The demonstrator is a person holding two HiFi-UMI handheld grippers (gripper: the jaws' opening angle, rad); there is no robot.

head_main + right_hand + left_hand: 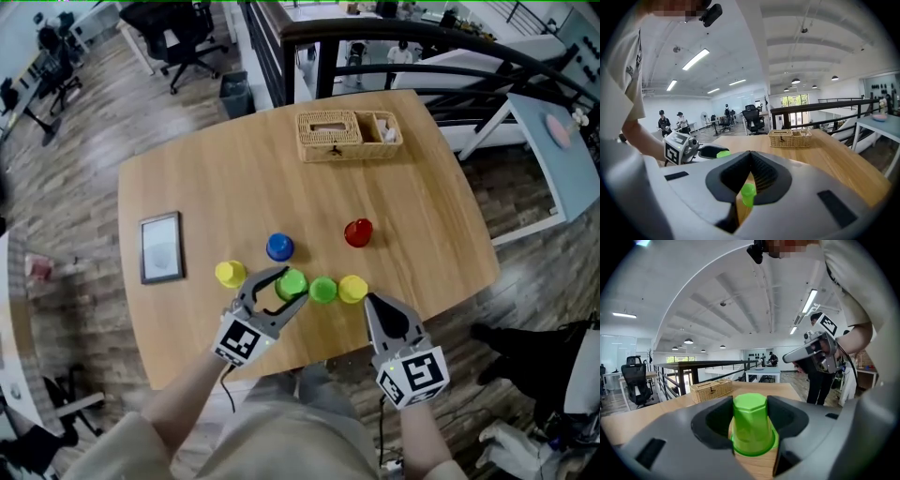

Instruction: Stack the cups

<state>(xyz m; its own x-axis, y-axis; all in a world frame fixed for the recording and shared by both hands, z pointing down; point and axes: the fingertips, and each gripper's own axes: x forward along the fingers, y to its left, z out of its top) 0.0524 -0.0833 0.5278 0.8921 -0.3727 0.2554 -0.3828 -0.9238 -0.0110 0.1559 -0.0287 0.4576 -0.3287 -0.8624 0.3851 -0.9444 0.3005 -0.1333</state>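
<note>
Loosely astride a green cup: left jaws apart, right jaws closed

The left gripper [287, 289] sits low and left of centre in the head view, its two jaws spread to either side of a green cup [750, 423]. In the left gripper view that cup fills the middle of the gap. It stands mouth-down on the wooden table [206, 187], with its flat octagonal base on top. Dark hollow shows on both sides of it, so the pads flank it without clearly pressing.

The right gripper [369, 302] lies lower right of centre in the head view. Its own view shows the ribbed pads meeting at the tips, closed on nothing. Its tip is just beside a yellow cup [352, 289], and whether they touch cannot be told.

That yellow cup ends a short row near the bottom edge of the table. To its left comes a second green cup [323, 290], and then the cup between the left jaws. The three are close together. In the right gripper view the second green cup shows through the slot under the closed tips, on the table beyond them.

Another yellow cup [230, 273] stands apart at the left. A blue cup [279, 247] is above the row, and a red cup [358, 232] is above it to the right. All the cups stand singly on the wood.

A grey-framed tablet [160, 247] lies at the table's left edge. A wicker basket [348, 137] sits at the upper middle.
</note>
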